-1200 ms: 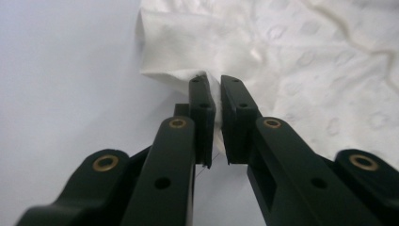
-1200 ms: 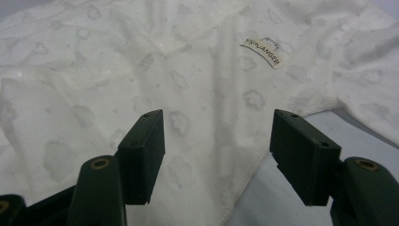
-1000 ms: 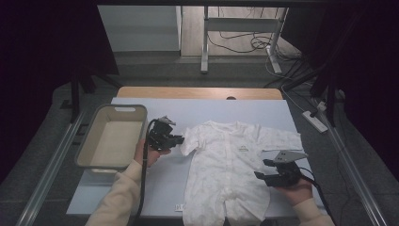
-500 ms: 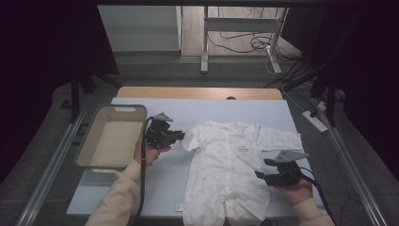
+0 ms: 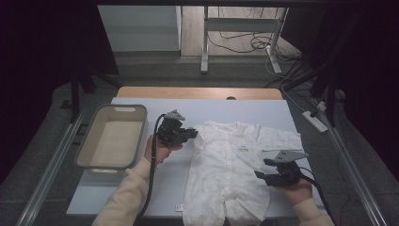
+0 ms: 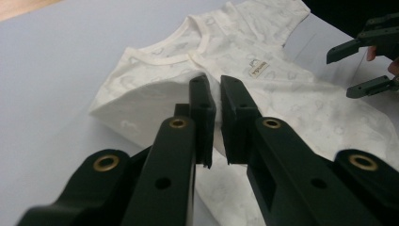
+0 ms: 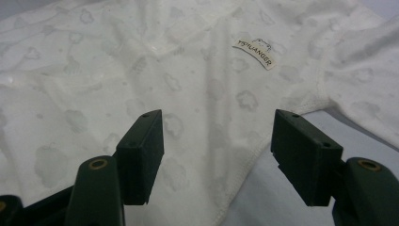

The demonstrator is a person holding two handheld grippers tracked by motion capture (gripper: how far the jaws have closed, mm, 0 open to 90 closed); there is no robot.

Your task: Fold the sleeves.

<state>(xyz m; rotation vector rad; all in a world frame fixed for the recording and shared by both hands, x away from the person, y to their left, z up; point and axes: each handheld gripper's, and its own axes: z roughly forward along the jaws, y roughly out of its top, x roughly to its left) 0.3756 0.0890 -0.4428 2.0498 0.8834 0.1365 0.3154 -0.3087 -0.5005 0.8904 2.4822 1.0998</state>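
Since a second ago the left gripper has risen a little and edged toward the onesie's middle, its jaws pinched shut on the sleeve, which now peaks off the mat; the right gripper has kept still, jaws apart and empty over the opposite side seam. The onesie lies flat, collar away from the person, long axis running toward them; the fold probably goes rightward across that axis, so the left hand leads.

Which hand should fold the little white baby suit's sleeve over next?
Left, I think. The left tool is already shut on the sleeve of the baby suit and lifts it off the table. The right tool is open over the suit's other side, holding nothing.
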